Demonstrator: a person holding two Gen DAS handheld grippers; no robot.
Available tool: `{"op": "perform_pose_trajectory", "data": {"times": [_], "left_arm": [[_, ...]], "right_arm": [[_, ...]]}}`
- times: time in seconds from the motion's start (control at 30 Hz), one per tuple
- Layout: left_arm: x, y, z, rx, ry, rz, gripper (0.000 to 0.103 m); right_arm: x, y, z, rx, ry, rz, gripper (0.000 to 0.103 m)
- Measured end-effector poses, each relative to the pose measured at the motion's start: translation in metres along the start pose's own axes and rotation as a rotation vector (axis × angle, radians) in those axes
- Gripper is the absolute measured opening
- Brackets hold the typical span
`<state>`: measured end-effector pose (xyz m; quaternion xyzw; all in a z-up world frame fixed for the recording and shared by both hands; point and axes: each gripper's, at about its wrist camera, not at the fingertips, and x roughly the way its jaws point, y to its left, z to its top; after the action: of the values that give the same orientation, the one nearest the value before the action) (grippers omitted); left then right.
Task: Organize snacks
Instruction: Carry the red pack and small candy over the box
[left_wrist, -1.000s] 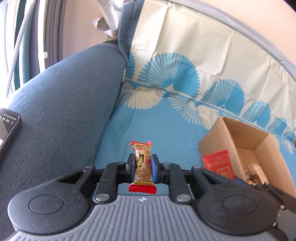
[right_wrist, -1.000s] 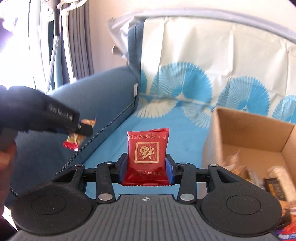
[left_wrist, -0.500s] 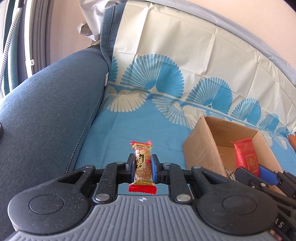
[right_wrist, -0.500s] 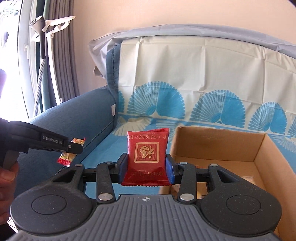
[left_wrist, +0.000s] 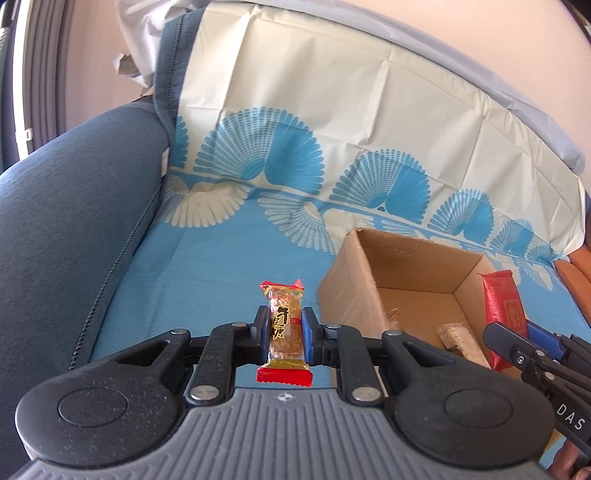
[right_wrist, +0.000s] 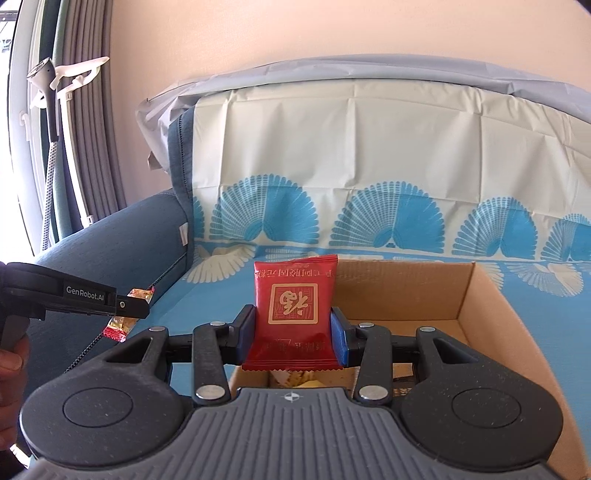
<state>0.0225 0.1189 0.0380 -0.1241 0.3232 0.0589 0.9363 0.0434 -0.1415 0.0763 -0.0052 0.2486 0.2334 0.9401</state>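
L gripper (left_wrist: 283, 328): pinching candy (left_wrist: 283, 325) betw. blue pads, wrapper upright, red crimped ends above & below the pads. Hangs over blue seat cover, just left of box.
L gripper from R cam: black arm marked "GenRobot.AI", tip (right_wrist: 127, 308) at left, candy (right_wrist: 125, 314) poking out either side; a hand (right_wrist: 11, 363) on its grip at left edge.
R gripper (right_wrist: 293, 328): clamped on red pack (right_wrist: 293, 306), pads on both side edges, pack upright, print upside down. Held over near left part of box opening.
R gripper from L cam: at right edge (left_wrist: 524, 339), red pack (left_wrist: 500, 310) standing up over box's right side.
Box (left_wrist: 354, 280): brown cardboard, open top, sits on seat cover; snacks on its floor, e.g. pale wrapped bar (left_wrist: 461, 339). In R cam more wrappers (right_wrist: 295, 378) show under the pack, partly hidden.
Cover (left_wrist: 221, 266): blue w/ fan pattern on seat, cream up the backrest.
Sofa arm (left_wrist: 66, 229): dark blue fabric, left of seat.
Bkgd: curtain (right_wrist: 88, 147) & white hanger (right_wrist: 74, 74) upper left in R cam.
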Motion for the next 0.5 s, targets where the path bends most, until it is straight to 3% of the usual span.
{"op": "perform_pose_trajectory", "data": {"times": [0.5], "left_arm": [[0.000,-0.066,-0.004,0.090,-0.124,-0.160,0.019]], "right_arm": [[-0.013,-0.042,0.005,0.058,-0.029,-0.048,0.044]]}}
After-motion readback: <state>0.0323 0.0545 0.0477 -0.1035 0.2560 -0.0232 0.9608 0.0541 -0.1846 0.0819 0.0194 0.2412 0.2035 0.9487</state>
